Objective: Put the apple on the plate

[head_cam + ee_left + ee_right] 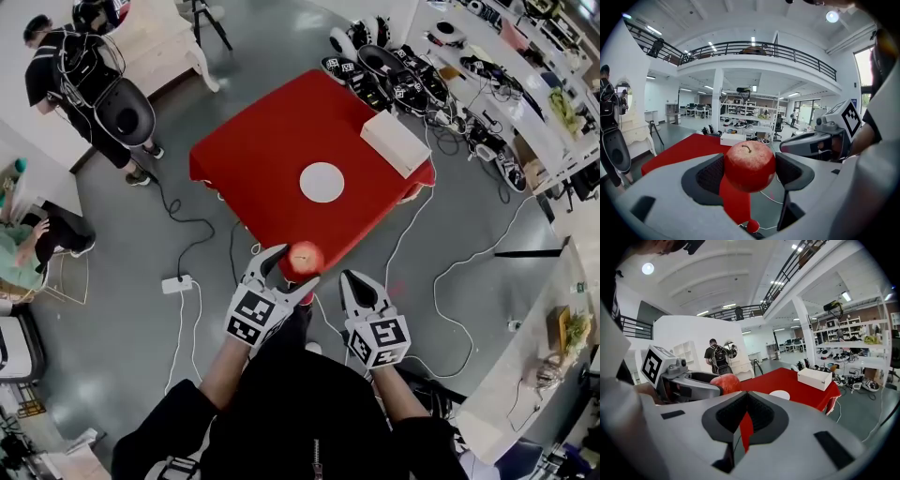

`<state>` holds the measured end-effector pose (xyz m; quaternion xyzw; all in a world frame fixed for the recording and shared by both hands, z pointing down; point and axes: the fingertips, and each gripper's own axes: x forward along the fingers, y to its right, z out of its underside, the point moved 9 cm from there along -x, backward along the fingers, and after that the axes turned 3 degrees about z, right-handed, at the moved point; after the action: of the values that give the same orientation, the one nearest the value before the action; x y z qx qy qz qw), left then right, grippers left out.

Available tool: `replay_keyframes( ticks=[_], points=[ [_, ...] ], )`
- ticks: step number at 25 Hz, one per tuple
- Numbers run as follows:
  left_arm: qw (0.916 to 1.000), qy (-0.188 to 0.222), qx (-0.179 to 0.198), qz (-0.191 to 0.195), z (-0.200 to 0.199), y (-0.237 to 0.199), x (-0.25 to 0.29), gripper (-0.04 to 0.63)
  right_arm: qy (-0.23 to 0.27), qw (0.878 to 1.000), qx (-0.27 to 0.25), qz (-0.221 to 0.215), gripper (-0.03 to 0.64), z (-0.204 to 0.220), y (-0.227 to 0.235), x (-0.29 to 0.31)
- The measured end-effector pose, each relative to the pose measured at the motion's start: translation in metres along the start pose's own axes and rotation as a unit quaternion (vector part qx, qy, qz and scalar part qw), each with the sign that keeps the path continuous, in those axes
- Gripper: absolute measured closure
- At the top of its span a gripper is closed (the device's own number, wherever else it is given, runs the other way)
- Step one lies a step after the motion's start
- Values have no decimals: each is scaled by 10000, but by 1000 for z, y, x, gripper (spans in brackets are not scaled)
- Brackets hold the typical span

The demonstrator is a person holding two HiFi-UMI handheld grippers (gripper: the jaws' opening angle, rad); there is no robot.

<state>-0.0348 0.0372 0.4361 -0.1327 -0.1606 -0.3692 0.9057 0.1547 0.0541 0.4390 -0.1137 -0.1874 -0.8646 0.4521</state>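
A red apple [306,257] [750,165] is clamped between the pads of my left gripper [296,267] [749,172], which is shut on it in the air just before the near corner of the red table [262,150]. The white plate [322,182] [779,394] lies bare on the cloth, beyond the apple. My right gripper [355,280] [746,405] hovers to the right of the left one, jaws together with nothing in them. From the right gripper view the apple [725,382] shows at the left, in the other gripper.
A white box [396,142] [814,378] sits on the table's right edge. Shoes and gear [394,80] crowd the floor behind the table. A power strip [176,283] and cables lie on the floor at left. A person [80,80] stands at far left.
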Motion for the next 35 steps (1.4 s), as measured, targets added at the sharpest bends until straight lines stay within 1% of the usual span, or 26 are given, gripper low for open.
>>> replay_keyframes(
  ticks=[5, 9, 12, 21, 28, 33, 35],
  points=[
    [9999, -67, 15, 93, -13, -45, 27, 250, -65, 9999, 61, 139, 606, -20, 20, 43],
    [9998, -42, 23, 191, -26, -83, 50, 250, -95, 9996, 85, 233, 606, -39, 34, 80],
    [9996, -117, -43, 265, -34, -110, 62, 250, -134, 9994, 99, 287, 606, -55, 40, 107],
    [9990, 30, 114, 424, -64, -177, 99, 250, -82, 9990, 20, 429, 606, -94, 61, 170],
    [9982, -112, 174, 565, -73, -214, 117, 250, -28, 9987, 33, 517, 606, -113, 68, 208],
    [9970, -194, 373, 643, -80, -228, 129, 250, -91, 9983, 64, 573, 606, -118, 76, 226],
    [9968, -184, 294, 726, -78, -235, 132, 250, -108, 9981, 66, 597, 605, -118, 76, 234]
  ],
)
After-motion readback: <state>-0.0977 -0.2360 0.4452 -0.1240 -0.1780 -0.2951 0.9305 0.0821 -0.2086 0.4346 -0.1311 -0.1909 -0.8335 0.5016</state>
